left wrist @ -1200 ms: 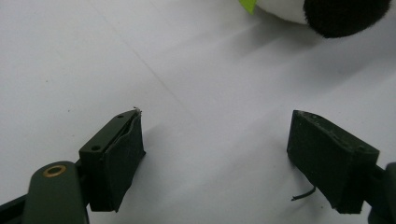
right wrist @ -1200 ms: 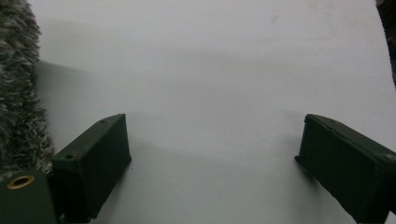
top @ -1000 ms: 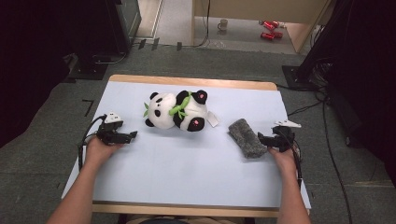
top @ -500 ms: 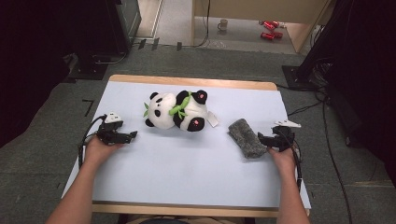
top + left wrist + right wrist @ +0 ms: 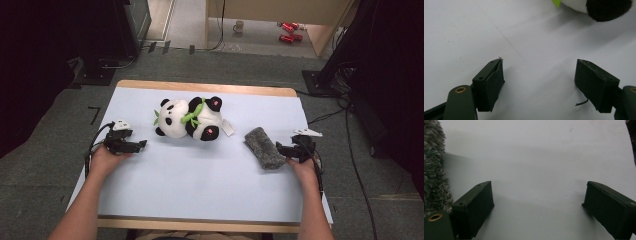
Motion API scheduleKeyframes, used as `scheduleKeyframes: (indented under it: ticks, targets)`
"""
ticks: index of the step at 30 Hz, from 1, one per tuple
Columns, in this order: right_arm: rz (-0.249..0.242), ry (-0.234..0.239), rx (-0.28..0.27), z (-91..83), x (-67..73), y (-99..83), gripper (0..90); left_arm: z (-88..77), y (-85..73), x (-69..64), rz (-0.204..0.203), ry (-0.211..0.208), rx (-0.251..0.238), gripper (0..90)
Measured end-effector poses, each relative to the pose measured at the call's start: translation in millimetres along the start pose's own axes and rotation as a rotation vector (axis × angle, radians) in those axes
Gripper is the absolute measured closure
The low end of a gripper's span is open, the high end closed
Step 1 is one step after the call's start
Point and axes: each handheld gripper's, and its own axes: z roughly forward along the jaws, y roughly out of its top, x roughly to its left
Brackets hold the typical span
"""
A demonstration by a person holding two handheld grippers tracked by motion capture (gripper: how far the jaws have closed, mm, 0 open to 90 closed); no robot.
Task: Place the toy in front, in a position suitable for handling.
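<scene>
Grey and shaggy, the fuzzy cloth roll lies on the pale table with its long axis running from 11 to 5 o'clock, just beside the right gripper, at that gripper's 9 o'clock. Its jaws stand wide apart and empty. The left gripper, also spread and empty, sits well apart, nearer the plush panda at its 2 o'clock.

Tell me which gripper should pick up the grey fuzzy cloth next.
Right. The right gripper sits open right beside the grey fuzzy cloth, while the left gripper is beyond the panda.
</scene>
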Motion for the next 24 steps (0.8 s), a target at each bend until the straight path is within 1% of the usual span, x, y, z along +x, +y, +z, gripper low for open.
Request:
scheduleKeyframes:
  ticks: [2,3,4,5,7,8,9,11,12,14,15,18,20,22,23,24]
  targets:
    - [0.0,0.0,0.0,0.0,0.1,0.0,8.1,-1.2,2.3,-0.4,-0.014,-0.009,-0.004,23.3]
    - [0.0,0.0,0.0,0.0,0.1,0.0,8.1,-1.2,2.3,-0.4,-0.014,-0.009,-0.004,23.3]
    - [0.0,0.0,0.0,0.0,0.0,0.0,8.1,-2.7,3.9,-0.6,-0.03,-0.028,-0.003,23.3]
    - [0.0,0.0,0.0,0.0,0.0,0.0,8.1,-2.7,3.9,-0.6,-0.03,-0.028,-0.003,23.2]
    - [0.001,0.001,0.001,0.0,-0.1,0.0,8.1,-3.7,8.4,-0.3,-0.06,-0.036,0.027,23.3]
    - [0.0,0.001,0.001,0.0,-0.1,0.1,8.1,-5.2,11.5,-0.9,-0.059,-0.039,0.029,23.3]
    - [0.001,0.001,0.001,0.0,-0.1,0.1,8.1,-7.0,14.7,-3.3,-0.051,-0.048,0.016,23.6]
    - [0.001,0.001,0.001,0.0,-0.2,0.0,8.0,-7.6,16.1,-4.5,-0.047,-0.051,0.01,23.6]
    - [0.001,0.001,0.001,0.0,-0.2,0.0,8.0,-8.3,18.3,-6.5,-0.041,-0.058,0.003,23.6]
    - [0.001,0.001,0.001,0.0,-0.1,0.0,8.1,-9.9,23.2,-10.1,-0.049,-0.066,-0.016,23.5]
    - [0.001,0.001,0.001,0.0,-0.1,0.0,8.1,-9.9,23.2,-10.1,-0.049,-0.066,-0.016,23.5]
    - [0.001,0.001,0.001,0.0,-0.1,0.0,8.1,-11.1,27.7,-12.3,-0.065,-0.047,-0.031,23.4]
    - [0.001,0.001,0.0,0.0,-0.2,0.0,8.1,-13.2,31.3,-12.8,-0.074,-0.063,-0.04,23.4]
    - [0.001,0.001,0.0,0.0,-0.2,0.0,8.1,-14.2,32.8,-13.3,-0.073,-0.063,-0.042,23.4]
    - [0.001,0.001,0.0,0.0,-0.2,0.0,8.1,-16.7,36.4,-14.5,-0.069,-0.071,-0.051,23.5]
    - [0.001,0.001,0.0,0.0,-0.2,0.0,8.1,-16.7,36.4,-14.5,-0.069,-0.071,-0.051,23.6]
